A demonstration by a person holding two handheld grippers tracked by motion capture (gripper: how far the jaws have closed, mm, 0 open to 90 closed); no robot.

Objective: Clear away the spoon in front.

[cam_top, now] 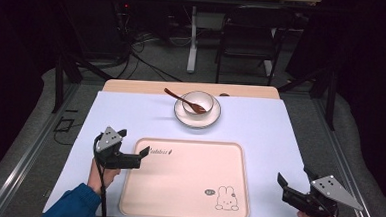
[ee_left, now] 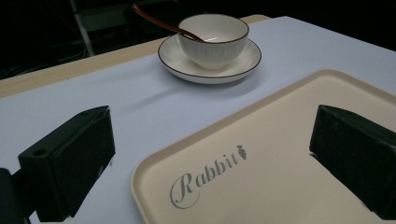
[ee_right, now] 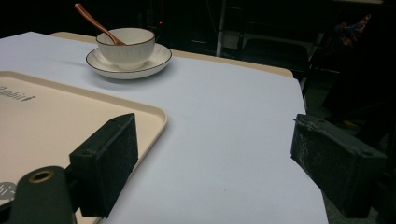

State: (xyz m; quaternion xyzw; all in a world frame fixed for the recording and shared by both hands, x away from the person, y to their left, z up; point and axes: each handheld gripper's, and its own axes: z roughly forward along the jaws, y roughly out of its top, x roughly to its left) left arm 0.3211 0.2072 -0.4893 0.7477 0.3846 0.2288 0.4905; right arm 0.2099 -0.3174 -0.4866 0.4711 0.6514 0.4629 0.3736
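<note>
The left tool (cam_top: 137, 154) is hovering over the near-left corner of the cream tray (cam_top: 187, 188), its jaws standing wide apart and gripping nothing; in the left gripper view one jaw is sitting over the tray (ee_left: 289, 154) and the other over the pale tabletop (ee_left: 140, 107) beside the rim. The right tool (cam_top: 292, 181) is waiting just off the tray's right edge, near the tabletop's near-right corner, jaws likewise spread wide and holding nothing. The tray is lying flat at the near middle of the tabletop. Beyond it, well apart, a white bowl (cam_top: 198, 102) is sitting on a saucer (cam_top: 197, 117), with a brown spoon (cam_top: 181, 100) leaning in the bowl.
</note>
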